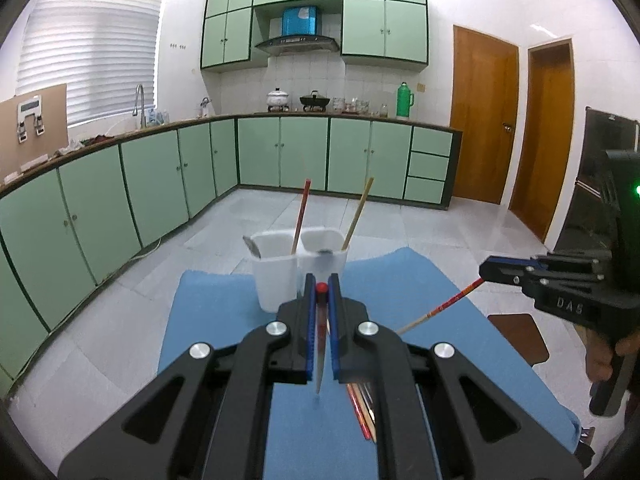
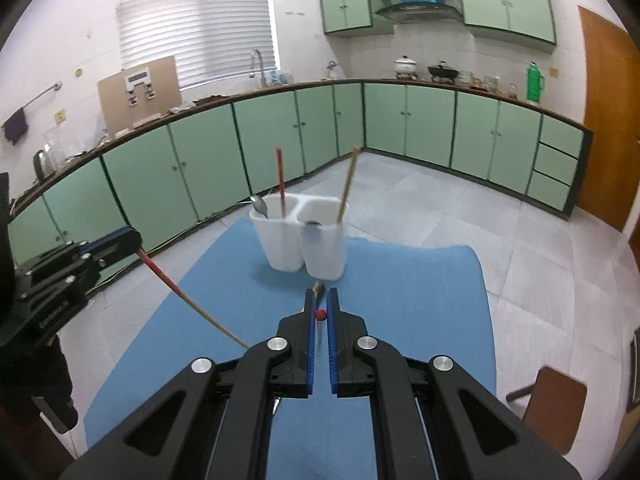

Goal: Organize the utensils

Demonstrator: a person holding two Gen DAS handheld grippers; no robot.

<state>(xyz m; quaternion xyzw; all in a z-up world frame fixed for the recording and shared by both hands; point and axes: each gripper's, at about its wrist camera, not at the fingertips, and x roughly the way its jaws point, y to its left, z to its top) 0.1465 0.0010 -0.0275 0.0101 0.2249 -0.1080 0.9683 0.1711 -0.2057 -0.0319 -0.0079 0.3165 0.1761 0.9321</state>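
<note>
Above blue cloth (image 1: pixel 224 320), both jaws shut, each on a slim red-ended chopstick; glossy white twin-cup holder (image 2: pixel 304 240) beyond.

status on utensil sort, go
Left hand-held gripper shut on a red chopstick. Right hand-held gripper shut on a patterned chopstick. White holder ahead on blue mat, two chopsticks inside. Path open.

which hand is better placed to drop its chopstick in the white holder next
Left, narrowly. The left gripper, shut on a chopstick, overlaps the white holder in its own view; the right gripper's view shows blue mat between.
</note>
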